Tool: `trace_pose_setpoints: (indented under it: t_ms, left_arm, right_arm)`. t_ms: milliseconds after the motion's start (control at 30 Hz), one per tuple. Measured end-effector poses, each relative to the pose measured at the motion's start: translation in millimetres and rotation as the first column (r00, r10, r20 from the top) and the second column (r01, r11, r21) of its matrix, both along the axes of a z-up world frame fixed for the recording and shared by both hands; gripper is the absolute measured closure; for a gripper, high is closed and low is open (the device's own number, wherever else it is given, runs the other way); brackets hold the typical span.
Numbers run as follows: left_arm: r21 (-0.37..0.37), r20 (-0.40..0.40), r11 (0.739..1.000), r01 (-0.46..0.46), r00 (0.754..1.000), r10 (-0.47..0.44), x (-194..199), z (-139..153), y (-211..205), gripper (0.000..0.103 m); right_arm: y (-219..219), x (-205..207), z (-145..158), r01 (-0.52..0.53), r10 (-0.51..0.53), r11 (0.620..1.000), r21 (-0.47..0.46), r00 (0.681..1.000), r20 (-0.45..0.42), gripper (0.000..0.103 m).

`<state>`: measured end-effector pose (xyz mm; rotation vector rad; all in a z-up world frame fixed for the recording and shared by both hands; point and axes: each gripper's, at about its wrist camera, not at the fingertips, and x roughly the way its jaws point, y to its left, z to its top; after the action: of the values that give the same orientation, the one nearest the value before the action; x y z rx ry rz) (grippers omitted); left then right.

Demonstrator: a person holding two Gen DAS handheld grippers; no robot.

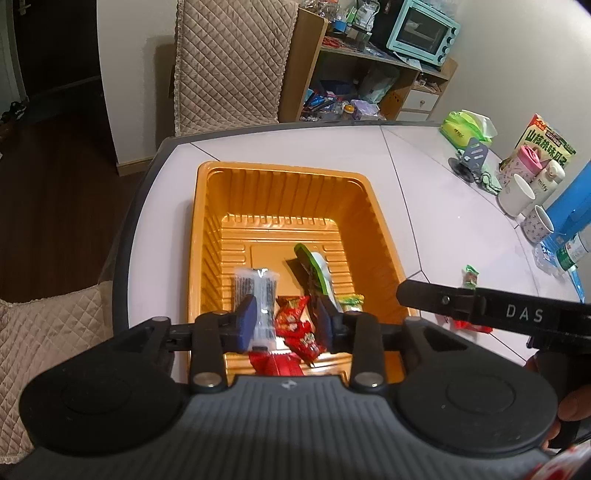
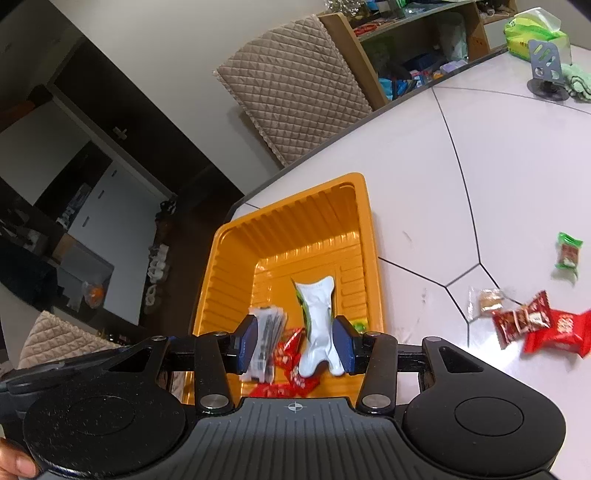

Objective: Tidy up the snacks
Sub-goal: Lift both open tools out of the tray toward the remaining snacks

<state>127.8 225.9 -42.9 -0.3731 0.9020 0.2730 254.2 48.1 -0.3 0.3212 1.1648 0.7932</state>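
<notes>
left gripper (image 1: 286,321) over the orange tray (image 1: 280,177), jaws narrowly parted, clear cookie pack (image 1: 258,291) loose between them. right gripper (image 2: 295,339) half open around white-green pouch (image 2: 317,314), grip unclear. loose snacks (image 2: 535,325) on desk (image 2: 480,166) to its right.

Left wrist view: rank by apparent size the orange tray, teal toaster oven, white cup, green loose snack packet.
1. Orange ribbed plastic tray
2. Teal toaster oven, farther off, so true size is unsure
3. White cup
4. Small green snack packet
</notes>
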Motion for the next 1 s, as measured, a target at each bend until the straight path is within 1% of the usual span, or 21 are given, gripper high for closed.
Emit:
trace_pose_setpoints:
  t_ms: [300, 533, 700, 933, 1000]
  left_arm:
    - [-0.006, 0.001, 1.000, 0.002, 1.000, -0.002, -25.6, 11.6, -23.0, 0.068]
    - [0.003, -0.007, 1.000, 0.006, 1.000, -0.006, -44.4, 14.9, -44.0, 0.057]
    - [-0.009, -0.024, 1.000, 0.016, 1.000, -0.016, -55.6, 11.3, -60.1, 0.056]
    - [-0.033, -0.057, 0.999, 0.035, 0.998, -0.037, -70.6, -1.5, -84.7, 0.054]
    - [-0.041, -0.061, 0.999, 0.035, 0.997, -0.038, -73.9, -4.0, -91.0, 0.052]
  right_arm:
    - [-28.2, -24.6, 12.9, -0.012, 0.012, 1.000, 0.000, 1.000, 0.019, 0.058]
    - [-52.7, -45.7, 21.0, -0.026, 0.027, 1.000, -0.014, 0.999, 0.043, 0.058]
    - [-72.0, -58.5, 24.0, -0.034, 0.036, 0.999, -0.036, 0.997, 0.064, 0.058]
    - [-101.1, -72.0, 22.8, -0.041, 0.047, 0.996, -0.081, 0.996, 0.074, 0.058]
    - [-110.7, -74.0, 21.2, -0.034, 0.041, 0.995, -0.093, 0.996, 0.074, 0.057]
